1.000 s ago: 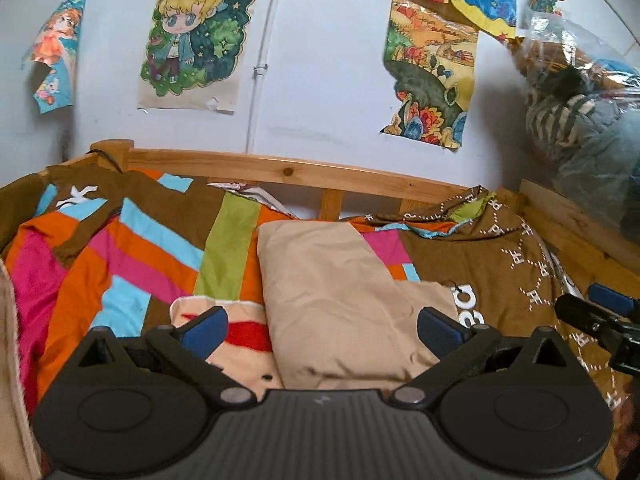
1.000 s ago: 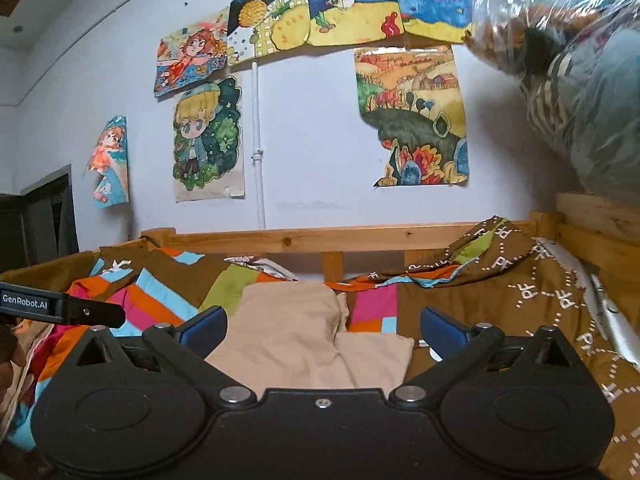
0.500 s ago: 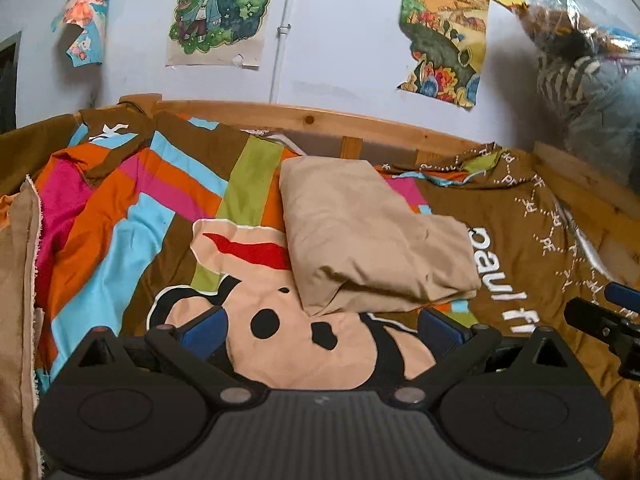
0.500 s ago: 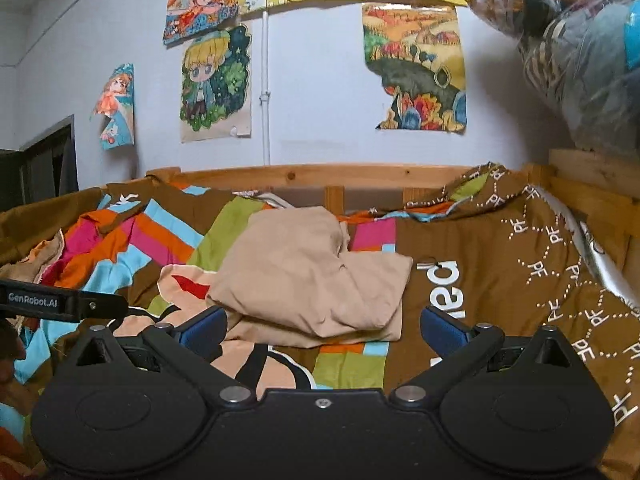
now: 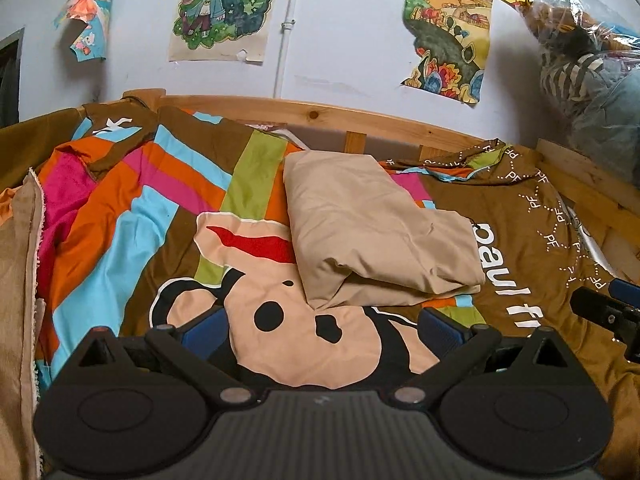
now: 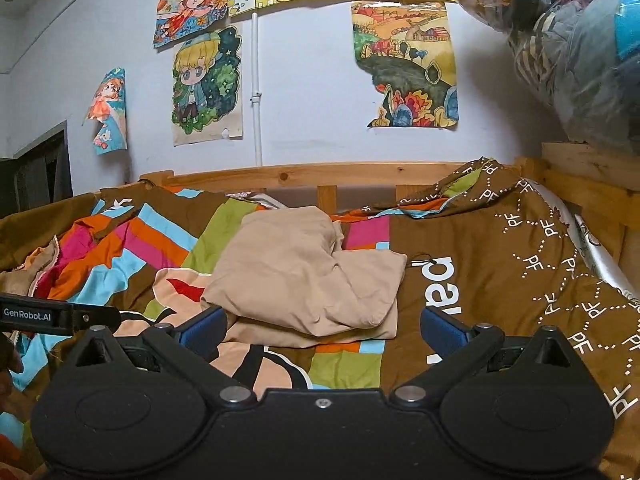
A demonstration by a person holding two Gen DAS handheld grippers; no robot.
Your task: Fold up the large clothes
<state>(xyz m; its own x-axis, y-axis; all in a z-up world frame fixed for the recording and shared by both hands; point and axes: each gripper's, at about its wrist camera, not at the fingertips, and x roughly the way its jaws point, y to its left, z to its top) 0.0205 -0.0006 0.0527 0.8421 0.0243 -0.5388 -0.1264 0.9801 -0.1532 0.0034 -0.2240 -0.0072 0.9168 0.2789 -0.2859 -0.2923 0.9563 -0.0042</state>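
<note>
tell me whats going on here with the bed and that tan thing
A person holds a gripper in each hand over a bed. A folded tan garment lies on the colourful quilt. The left gripper and right gripper both have their jaws open and hold nothing, short of the garment.

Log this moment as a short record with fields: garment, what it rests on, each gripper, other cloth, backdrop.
garment: beige garment, folded into a bundle, lying loose
rests on: colourful striped bedspread with a cartoon monkey print, on a wooden bed frame
left gripper: open, empty, hovering short of the bundle
right gripper: open, empty, near the bundle's front edge
other cloth: tan fabric at the bed's left edge
backdrop: white wall with cartoon posters; bagged items top right
</note>
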